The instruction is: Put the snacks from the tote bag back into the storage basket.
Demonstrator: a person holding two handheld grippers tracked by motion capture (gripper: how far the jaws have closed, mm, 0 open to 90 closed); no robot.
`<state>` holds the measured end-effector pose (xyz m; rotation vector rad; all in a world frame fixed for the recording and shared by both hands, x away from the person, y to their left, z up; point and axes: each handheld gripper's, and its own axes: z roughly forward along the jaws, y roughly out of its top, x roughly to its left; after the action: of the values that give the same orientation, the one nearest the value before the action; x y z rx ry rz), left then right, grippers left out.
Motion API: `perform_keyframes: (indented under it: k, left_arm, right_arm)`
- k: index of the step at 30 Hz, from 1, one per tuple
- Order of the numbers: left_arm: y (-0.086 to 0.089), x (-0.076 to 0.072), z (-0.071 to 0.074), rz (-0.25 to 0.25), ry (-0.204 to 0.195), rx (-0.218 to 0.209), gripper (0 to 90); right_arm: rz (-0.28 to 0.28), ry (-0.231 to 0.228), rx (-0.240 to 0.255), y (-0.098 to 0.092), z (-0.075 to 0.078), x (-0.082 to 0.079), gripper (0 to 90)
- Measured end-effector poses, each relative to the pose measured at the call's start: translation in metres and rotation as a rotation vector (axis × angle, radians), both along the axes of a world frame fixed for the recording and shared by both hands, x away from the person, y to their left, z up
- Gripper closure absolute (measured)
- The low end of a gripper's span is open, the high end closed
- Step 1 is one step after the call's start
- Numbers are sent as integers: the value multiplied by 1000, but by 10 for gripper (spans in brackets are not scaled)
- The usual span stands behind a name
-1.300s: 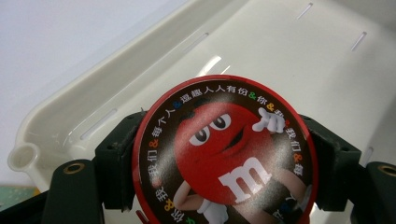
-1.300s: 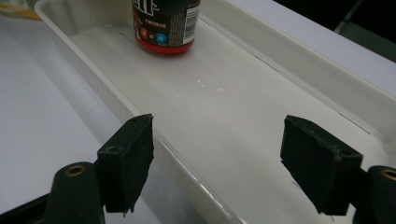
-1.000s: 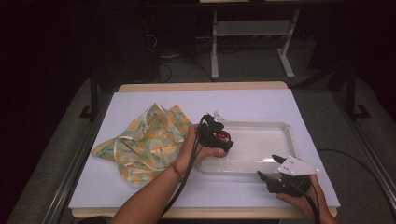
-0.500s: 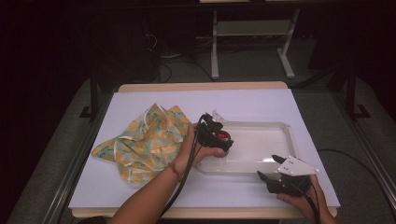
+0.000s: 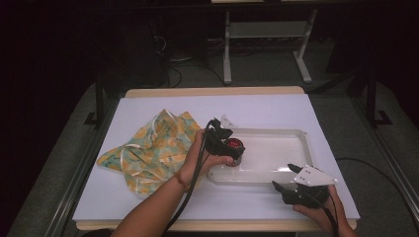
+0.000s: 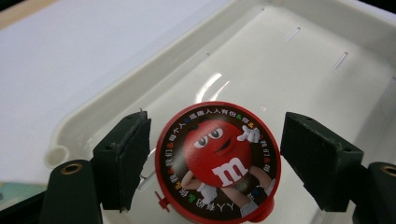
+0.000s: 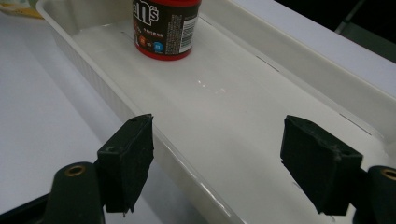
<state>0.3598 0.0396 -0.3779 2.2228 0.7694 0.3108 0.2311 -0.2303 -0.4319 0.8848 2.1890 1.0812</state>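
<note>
A red M&M's candy tub (image 5: 236, 147) stands upright at the left end of a white plastic tray (image 5: 281, 163). My left gripper (image 5: 228, 146) is held over the tub, open. In the left gripper view, its two black jaws flank the tub's round printed lid (image 6: 219, 158) with a gap on each side, above the tray's rim (image 6: 116, 93). My right gripper (image 5: 282, 175) is open by the tray's near right corner, with nothing between its jaws. The right gripper view looks along the tray floor (image 7: 261, 107) toward the tub (image 7: 166, 28).
A crumpled yellow and green patterned cloth (image 5: 153, 148) lies left of the tray, under the person's left forearm. The white tabletop (image 5: 276, 111) ends at a wooden front edge near the hands. Table legs and cables stand on the dark floor beyond.
</note>
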Motion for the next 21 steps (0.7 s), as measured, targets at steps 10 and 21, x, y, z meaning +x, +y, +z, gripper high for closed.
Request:
perform_keyframes:
  k: [10,21]
  left_arm:
    - [20,0,9,20,-23,18,241]
    - [43,-2,14,14,-44,11,229]
  right_arm:
    - [3,-3,-5,1,0,0,250]
    - [0,-9,3,1,1,-1,250]
